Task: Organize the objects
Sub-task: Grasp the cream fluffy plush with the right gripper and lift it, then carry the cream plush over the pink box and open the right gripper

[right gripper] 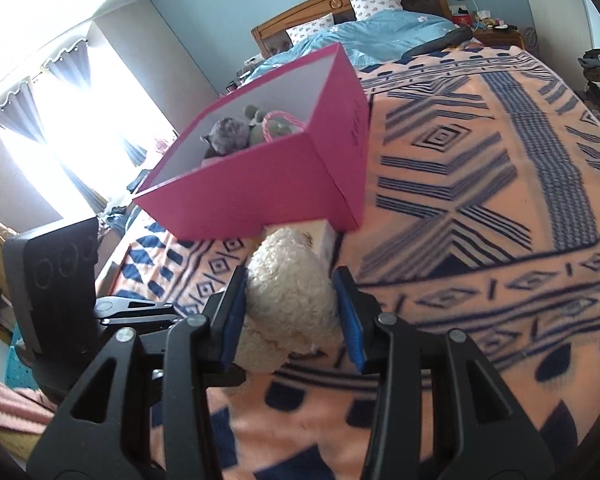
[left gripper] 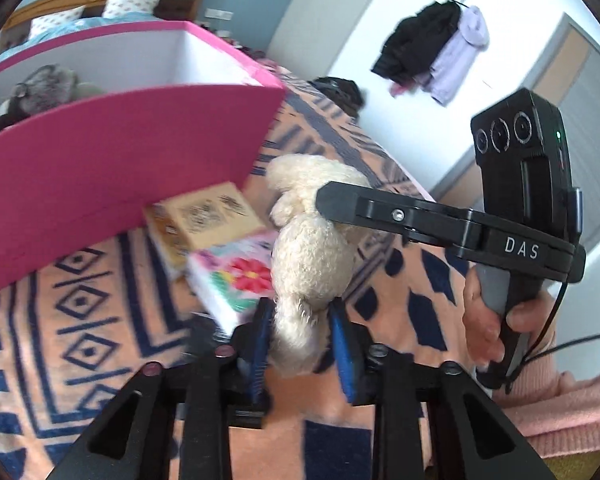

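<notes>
A cream plush toy (left gripper: 308, 256) hangs just above the patterned blanket, held at both ends. My left gripper (left gripper: 300, 306) is shut on its lower limb, the blue pads pressing in from both sides. My right gripper (right gripper: 292, 274) is shut on the toy's (right gripper: 292, 292) thick body; from the left wrist its black finger (left gripper: 340, 200) lies across the toy's upper part. Right behind the toy stands an open pink box (left gripper: 120, 160) (right gripper: 260, 184) holding a grey plush (right gripper: 226, 136) and a green one. The box rests partly on a tan box (left gripper: 208, 216), and a flowered box (left gripper: 240, 276) lies in front.
The orange and navy blanket (right gripper: 480, 200) covers the bed, running far to the right of the pink box. Blue duvet (right gripper: 380, 36) and pillows lie by the wooden headboard. Dark clothes (left gripper: 340, 92) sit at the bed's edge, coats (left gripper: 432, 48) hang on the wall. A hand (left gripper: 484, 320) holds the right gripper.
</notes>
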